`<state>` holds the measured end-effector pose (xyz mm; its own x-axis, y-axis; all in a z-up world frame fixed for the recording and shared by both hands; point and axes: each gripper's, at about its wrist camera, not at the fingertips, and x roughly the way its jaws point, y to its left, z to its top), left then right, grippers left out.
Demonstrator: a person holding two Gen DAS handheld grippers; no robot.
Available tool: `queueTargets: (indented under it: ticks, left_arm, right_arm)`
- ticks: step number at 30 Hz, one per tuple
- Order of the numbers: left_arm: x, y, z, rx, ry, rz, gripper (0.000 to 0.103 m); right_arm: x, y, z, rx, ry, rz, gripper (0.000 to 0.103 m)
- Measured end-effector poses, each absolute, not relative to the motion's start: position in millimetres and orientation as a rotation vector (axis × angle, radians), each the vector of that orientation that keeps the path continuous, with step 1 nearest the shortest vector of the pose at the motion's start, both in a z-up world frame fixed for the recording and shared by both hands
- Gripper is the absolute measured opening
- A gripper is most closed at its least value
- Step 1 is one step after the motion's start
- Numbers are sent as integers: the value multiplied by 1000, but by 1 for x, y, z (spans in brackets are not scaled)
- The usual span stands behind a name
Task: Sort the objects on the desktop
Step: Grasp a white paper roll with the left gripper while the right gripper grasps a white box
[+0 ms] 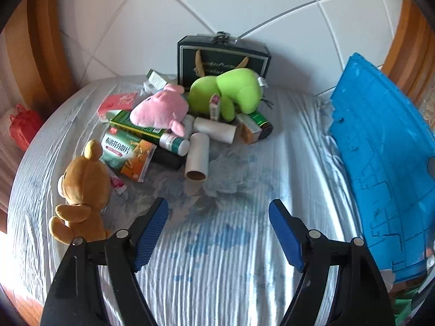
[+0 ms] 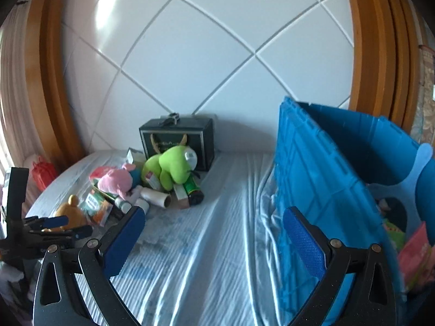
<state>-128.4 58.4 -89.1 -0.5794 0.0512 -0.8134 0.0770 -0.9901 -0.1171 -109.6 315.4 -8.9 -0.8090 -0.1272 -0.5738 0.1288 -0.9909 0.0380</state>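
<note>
The left gripper (image 1: 218, 212) is wide apart and empty above the wrinkled surface (image 1: 231, 258). The brown bear (image 1: 81, 190) lies just beside its left finger; the toy pile (image 1: 190, 114) is further ahead. The right gripper (image 2: 213, 225) is also wide, empty, beside the blue crate (image 2: 320, 179).

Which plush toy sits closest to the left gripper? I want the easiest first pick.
The brown bear, apart from the pile, just beside the open left gripper; the pink and green plushes lie farther back.

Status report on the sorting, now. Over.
Left gripper open, empty. Right gripper open, empty. Toy-and-box pile unsorted on sheet; blue crate at right. Brown bear nearest left gripper; nothing blocking.
</note>
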Motion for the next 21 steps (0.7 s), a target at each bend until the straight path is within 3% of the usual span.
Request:
queueTargets:
  ticks: [21]
  left_arm:
    - [-327,46,-257,1758,167,-2531,76]
  right_arm:
    - [-290,276,-181,1382,-25,-2613,103]
